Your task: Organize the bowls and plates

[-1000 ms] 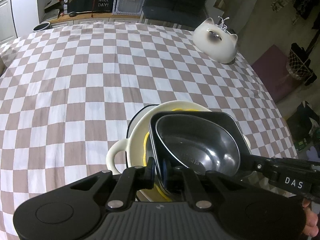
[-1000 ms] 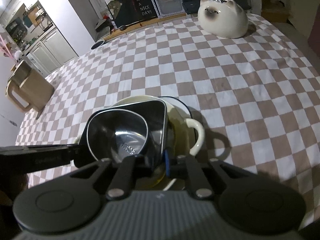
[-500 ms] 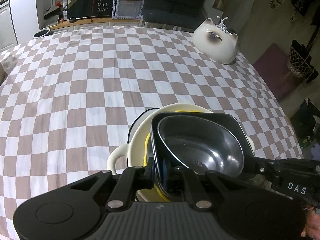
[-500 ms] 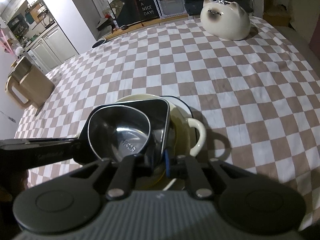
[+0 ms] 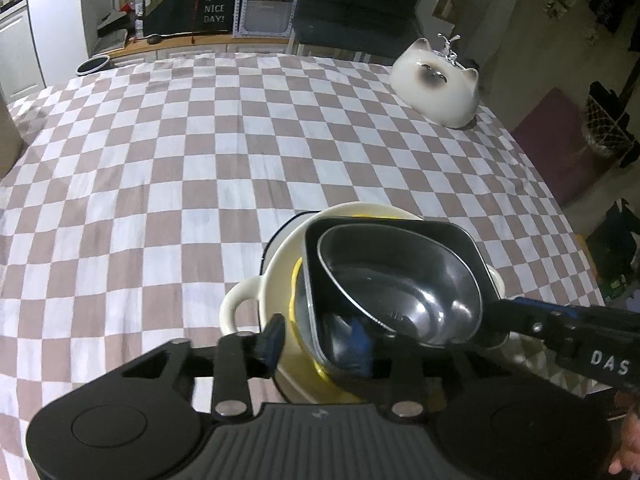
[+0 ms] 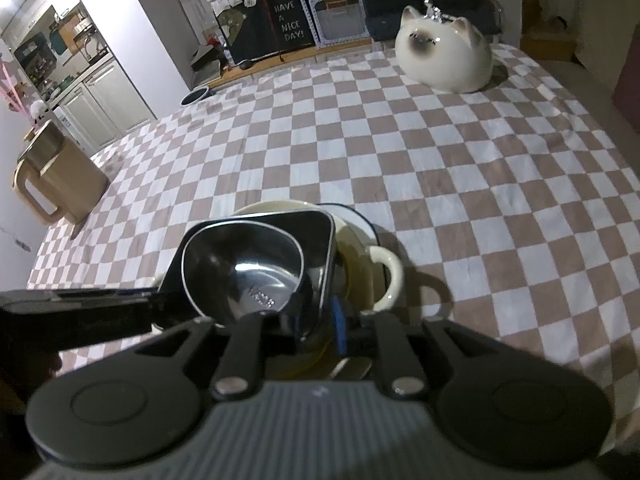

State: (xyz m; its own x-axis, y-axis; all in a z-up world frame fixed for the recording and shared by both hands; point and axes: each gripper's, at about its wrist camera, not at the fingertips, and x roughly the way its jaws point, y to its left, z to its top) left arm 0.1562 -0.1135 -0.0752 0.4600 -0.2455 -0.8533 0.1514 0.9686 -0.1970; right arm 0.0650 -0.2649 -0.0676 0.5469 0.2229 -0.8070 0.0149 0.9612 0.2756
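Left wrist view: the left gripper (image 5: 316, 340) is opening, its pads spread either side of the black square dish's (image 5: 452, 236) near rim. That dish, cradling a steel bowl (image 5: 400, 280), sits in the cream handled pot (image 5: 276, 276), lower centre of frame. Right gripper (image 6: 320, 320) is opening too, off the dish's rim.

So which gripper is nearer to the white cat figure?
Right. The right gripper is at the black dish's side facing the white cat figure, the left gripper at its opposite side. Both jaws are opening, the dish rim between them.
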